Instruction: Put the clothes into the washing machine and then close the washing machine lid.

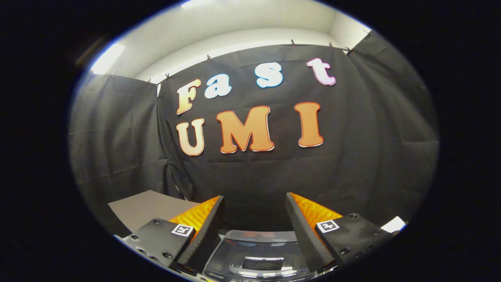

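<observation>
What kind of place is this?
Probably a small staged booth: black cloth wall clipped up all round, a washing machine low between the open gripper fingers, a grey tabletop beside.

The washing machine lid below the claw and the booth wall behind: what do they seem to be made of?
Washing machine lid: seemingly glossy dark plastic or glass, since it shows sharp bright reflections; I cannot tell which. It lies between and below the open fingers of the claw, which grips nothing. Booth wall: matte black cloth, judging by its folds, creases and the small clips along its top edge.
</observation>
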Available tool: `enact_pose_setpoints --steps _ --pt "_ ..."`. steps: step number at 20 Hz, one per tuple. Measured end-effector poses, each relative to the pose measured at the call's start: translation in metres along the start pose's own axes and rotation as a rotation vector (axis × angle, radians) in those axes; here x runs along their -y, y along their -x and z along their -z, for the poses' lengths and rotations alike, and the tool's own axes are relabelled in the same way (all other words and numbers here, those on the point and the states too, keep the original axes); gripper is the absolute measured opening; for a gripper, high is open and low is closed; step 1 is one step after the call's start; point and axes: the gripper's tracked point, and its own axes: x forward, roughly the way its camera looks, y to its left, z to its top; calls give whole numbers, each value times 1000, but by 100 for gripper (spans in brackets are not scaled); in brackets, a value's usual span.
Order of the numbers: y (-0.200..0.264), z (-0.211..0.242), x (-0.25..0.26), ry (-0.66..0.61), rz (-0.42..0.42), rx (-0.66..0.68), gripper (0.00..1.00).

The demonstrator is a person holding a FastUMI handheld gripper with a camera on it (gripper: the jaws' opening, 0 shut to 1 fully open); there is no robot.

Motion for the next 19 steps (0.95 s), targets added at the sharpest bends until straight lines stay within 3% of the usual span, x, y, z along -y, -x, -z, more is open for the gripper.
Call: enact_pose_setpoints --steps 8,19 --pt "29 -21 42 -38 65 50 98" --pt "41 -39 60 -57 89 86 98"
